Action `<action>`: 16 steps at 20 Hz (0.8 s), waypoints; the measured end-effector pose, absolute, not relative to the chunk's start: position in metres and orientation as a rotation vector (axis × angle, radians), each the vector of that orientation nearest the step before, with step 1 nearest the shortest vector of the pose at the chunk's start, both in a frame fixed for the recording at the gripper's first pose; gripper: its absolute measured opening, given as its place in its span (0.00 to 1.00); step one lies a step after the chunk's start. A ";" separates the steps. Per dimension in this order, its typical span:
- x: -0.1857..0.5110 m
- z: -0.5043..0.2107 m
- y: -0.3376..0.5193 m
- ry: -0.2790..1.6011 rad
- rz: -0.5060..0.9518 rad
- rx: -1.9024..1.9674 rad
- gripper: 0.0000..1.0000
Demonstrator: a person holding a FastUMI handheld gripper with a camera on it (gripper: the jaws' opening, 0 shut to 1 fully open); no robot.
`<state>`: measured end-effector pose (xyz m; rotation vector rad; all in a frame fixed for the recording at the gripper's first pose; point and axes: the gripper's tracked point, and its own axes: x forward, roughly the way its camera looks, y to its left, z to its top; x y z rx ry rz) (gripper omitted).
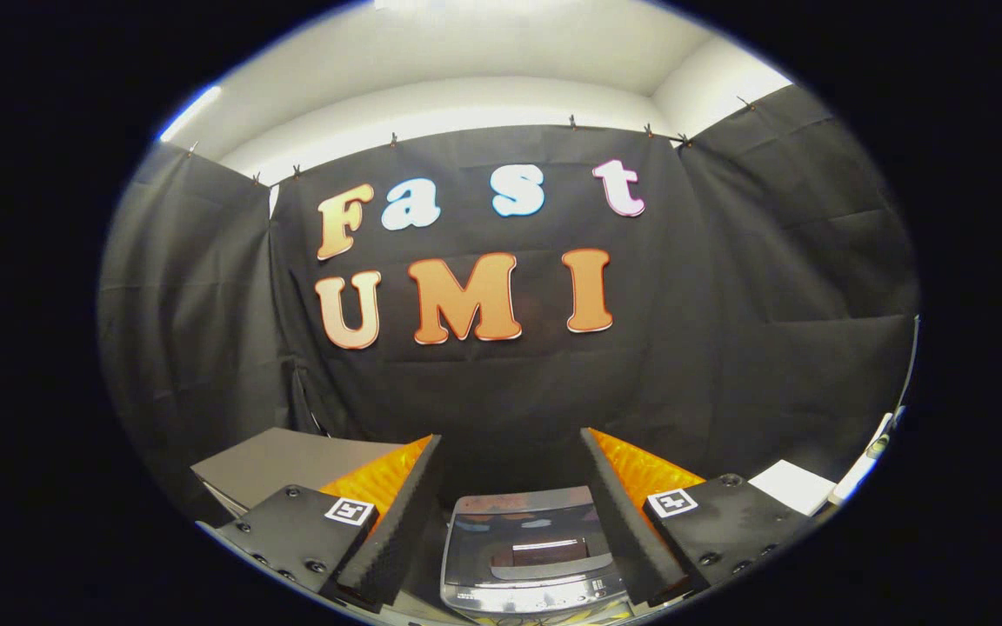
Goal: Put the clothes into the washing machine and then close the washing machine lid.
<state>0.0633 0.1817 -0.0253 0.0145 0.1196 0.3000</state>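
A small silver top-loading washing machine point(529, 556) sits low down, just ahead of and between my fingers, seen from above. Its glossy dark lid point(525, 526) lies flat on top and mirrors the room. My gripper point(510, 461) is held well above the machine with its fingers wide apart and nothing between them. I see no clothes from here.
A grey box-like surface point(279, 461) stands behind the left finger. A white flat object point(792, 487) lies to the right of the right finger, with a pale edge point(866, 461) beyond it. Black cloth walls close off the back and both sides.
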 end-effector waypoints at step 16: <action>0.047 0.032 0.083 0.027 0.290 0.012 0.98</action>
